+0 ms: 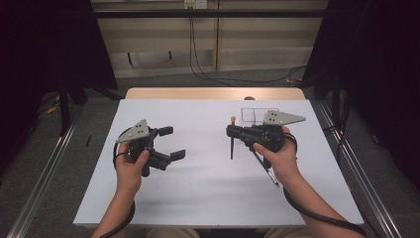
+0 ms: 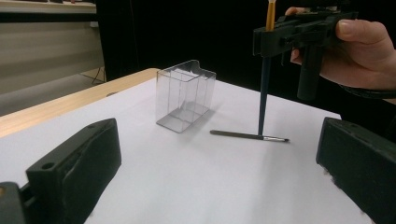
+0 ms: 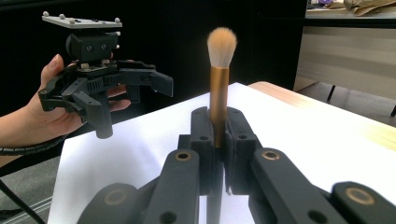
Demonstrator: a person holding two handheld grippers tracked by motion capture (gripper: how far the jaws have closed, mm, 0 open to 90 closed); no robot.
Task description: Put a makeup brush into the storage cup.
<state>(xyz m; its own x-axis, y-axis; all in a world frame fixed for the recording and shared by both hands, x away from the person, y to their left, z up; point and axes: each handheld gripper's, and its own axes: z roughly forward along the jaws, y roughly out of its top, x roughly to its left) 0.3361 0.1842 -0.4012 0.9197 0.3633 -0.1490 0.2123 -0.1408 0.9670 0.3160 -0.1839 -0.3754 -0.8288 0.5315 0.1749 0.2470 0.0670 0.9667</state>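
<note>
- Step in hand, as I judge it: a makeup brush (image 3: 219,79) is picked up and held upright, most likely on its way into the clear box (image 2: 186,95); the second, thinner brush (image 2: 247,136) has yet to be lifted.
- Right gripper (image 1: 232,131): jaws closed tight on the brush's gold ferrule, bristles up, dark handle hanging down with its tip close to the table (image 1: 198,188). The right hand (image 1: 275,153) holds the gripper about level, pointing toward the table's middle, forearm coming in from the lower right.
- Left gripper (image 1: 172,143): jaws wide apart and holding nothing, hovering over the left half of the table and aimed across at the right side. The left hand (image 1: 130,166) grips it from below.
- The thin brush lies flat on the table below the right gripper, near the box but apart from it.
- The box stands upright at the far right, just behind the right gripper.
- Next move, to my mind: carry the held brush over the box's open top and lower it in handle first, keeping it vertical so it clears the inner dividers.
</note>
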